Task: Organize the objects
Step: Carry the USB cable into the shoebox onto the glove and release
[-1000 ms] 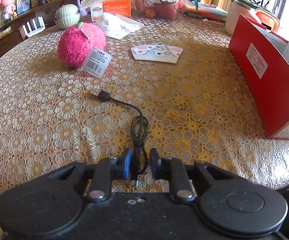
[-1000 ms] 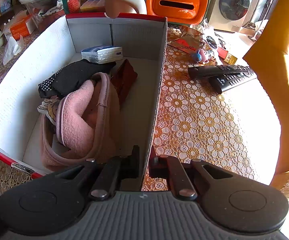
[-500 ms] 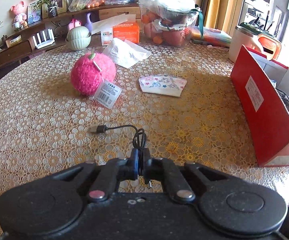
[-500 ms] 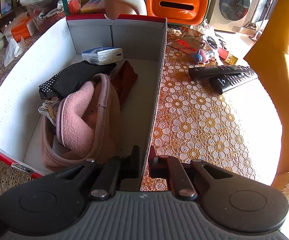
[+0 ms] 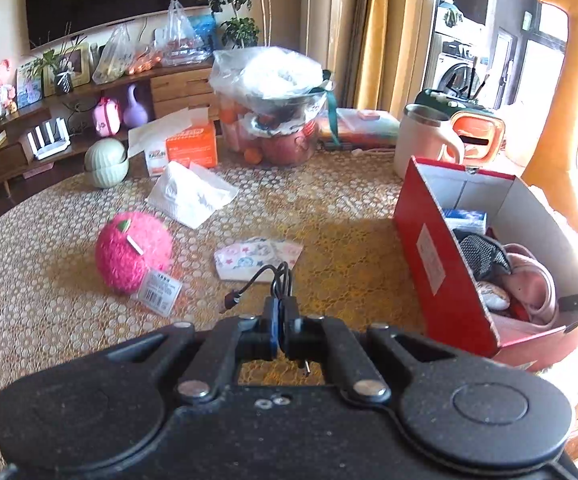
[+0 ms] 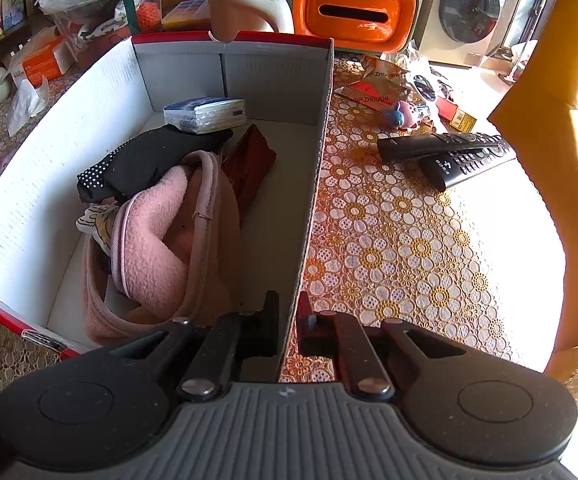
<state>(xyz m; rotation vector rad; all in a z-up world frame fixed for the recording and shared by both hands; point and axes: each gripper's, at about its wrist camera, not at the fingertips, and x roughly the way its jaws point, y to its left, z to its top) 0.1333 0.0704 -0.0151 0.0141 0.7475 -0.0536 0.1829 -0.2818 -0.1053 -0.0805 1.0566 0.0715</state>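
My left gripper (image 5: 281, 312) is shut on a black USB cable (image 5: 267, 276) and holds it above the table, its plug end hanging to the left. The red cardboard box (image 5: 441, 264) stands to the right, holding a pink pouch (image 5: 529, 280), black cloth and a tissue pack. My right gripper (image 6: 287, 312) is shut on the box's right wall (image 6: 313, 184) near its front corner. Inside the box in the right wrist view lie the pink pouch (image 6: 161, 240), a black sock (image 6: 145, 160) and the tissue pack (image 6: 205, 114).
A pink fluffy ball (image 5: 133, 256) with a tag, a patterned mask (image 5: 253, 258) and a white packet (image 5: 189, 196) lie on the lace tablecloth. A fruit bag (image 5: 273, 108), kettle (image 5: 425, 144) and orange tissue holder (image 6: 353, 12) stand behind. Two remotes (image 6: 457, 152) lie right of the box.
My left gripper closed on the cable and lifted it off the table, rising and tilting toward the box. The right gripper stayed clamped on the box wall.
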